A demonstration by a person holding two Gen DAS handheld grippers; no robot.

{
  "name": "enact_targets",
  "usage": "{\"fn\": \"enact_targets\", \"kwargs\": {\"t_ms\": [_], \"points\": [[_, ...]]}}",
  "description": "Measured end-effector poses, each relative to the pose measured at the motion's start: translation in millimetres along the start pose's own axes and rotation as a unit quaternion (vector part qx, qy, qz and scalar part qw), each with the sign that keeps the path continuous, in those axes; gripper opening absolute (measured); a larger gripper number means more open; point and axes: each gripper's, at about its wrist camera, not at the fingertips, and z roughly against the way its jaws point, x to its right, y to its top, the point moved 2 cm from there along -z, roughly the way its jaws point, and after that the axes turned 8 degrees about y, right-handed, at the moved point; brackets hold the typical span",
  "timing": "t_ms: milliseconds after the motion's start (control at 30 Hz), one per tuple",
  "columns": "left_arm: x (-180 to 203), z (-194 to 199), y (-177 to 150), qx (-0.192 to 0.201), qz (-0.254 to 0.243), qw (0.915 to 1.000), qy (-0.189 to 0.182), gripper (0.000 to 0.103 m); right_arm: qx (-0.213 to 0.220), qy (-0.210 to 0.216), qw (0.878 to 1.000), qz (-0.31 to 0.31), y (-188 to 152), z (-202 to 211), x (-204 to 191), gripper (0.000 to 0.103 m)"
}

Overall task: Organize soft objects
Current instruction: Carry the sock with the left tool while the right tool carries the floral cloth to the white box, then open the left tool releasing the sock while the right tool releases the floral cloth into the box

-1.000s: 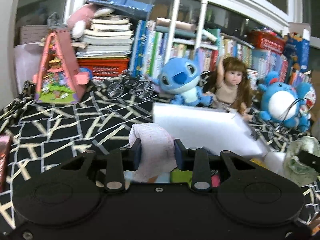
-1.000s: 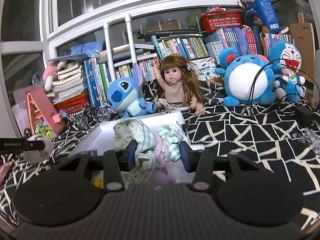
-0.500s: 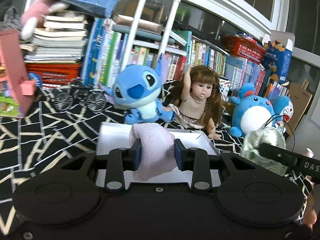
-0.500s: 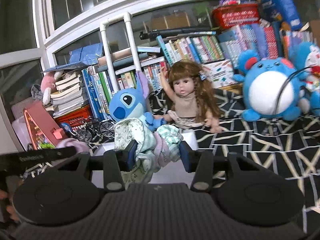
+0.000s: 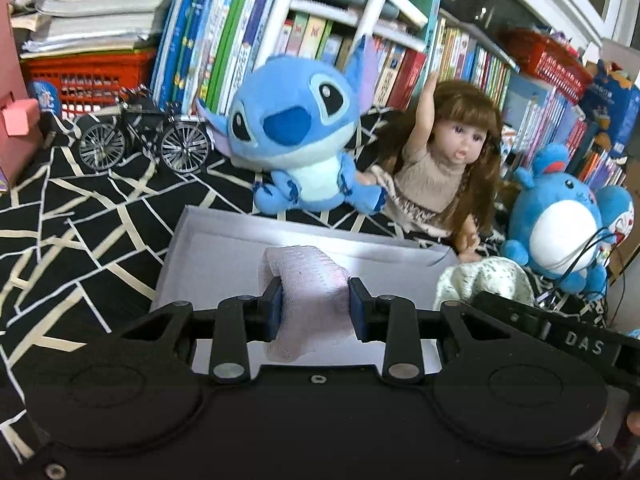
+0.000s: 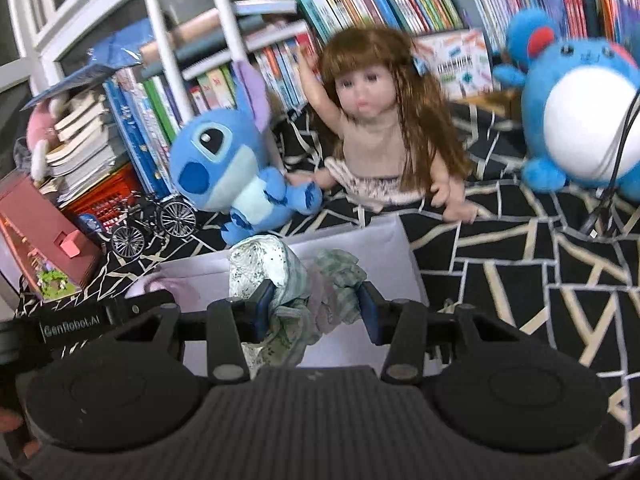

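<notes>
Both wrist views close, angled down, sharing white box (image 5: 224,240) (image 6: 396,248).

the cloth (image 5: 60,216) under everything is showing black crossed with cream lines. the box (image 5: 208,248) is looking plain white. the rolled sock (image 5: 308,280) is showing pale pink knit, and the bundle (image 6: 280,280) is mixing a white and green floral print with green check and a bit of pink. the plush (image 5: 296,132) is wearing bright blue with a lighter blue belly; the round plush (image 5: 560,224) is blue with a white belly. the doll (image 5: 444,168) is showing brown hair and a beige top. the basket (image 5: 80,76) is glowing red.
</notes>
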Motion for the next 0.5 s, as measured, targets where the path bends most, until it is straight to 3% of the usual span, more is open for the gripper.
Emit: {"fn": "enact_targets", "kwargs": {"t_ms": [500], "points": [[9,-30,-18,-0.066,-0.007,0.9975,-0.026,0.033,-0.051,-0.008,0.998,0.018,-20,-38,0,0.050]]}}
